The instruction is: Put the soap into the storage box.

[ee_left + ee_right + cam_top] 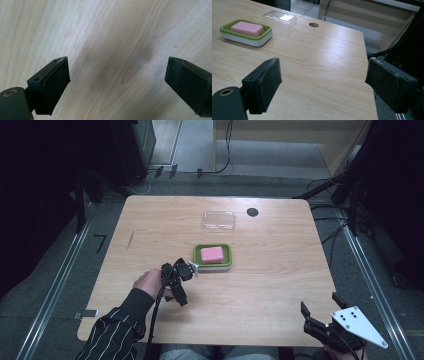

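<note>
High view first: the pink soap bar (212,254) lies flat in its green-rimmed white soap dish (227,265), which sits near the middle of the worktop (150,220), a little toward the far edge. Its clear lid (218,220) lies apart, farther back toward the far edge, beside a dark round hole (252,212) in the worktop. The left tool (192,269) is just beside the dish's near left corner, pointing down, held by a hand in a striped sleeve (112,332); whether it touches the dish I cannot tell. In the left gripper view its jaws stand wide apart with nothing but bare wood between them, so it holds nothing. The right tool (320,312) waits at the worktop's near right corner, well apart from the dish, and in the right gripper view its jaws also stand wide and empty, looking across at the soap bar (247,28), the dish (247,40) and the lid (279,18). As I judge it, the left tool is closing in on the dish or the soap. To do that well it should come squarely over its target, straddle the short sides with both pads and close gently, since a slick bar may slip and a light dish may skid. I can read no brand, label or writing anywhere.
</note>
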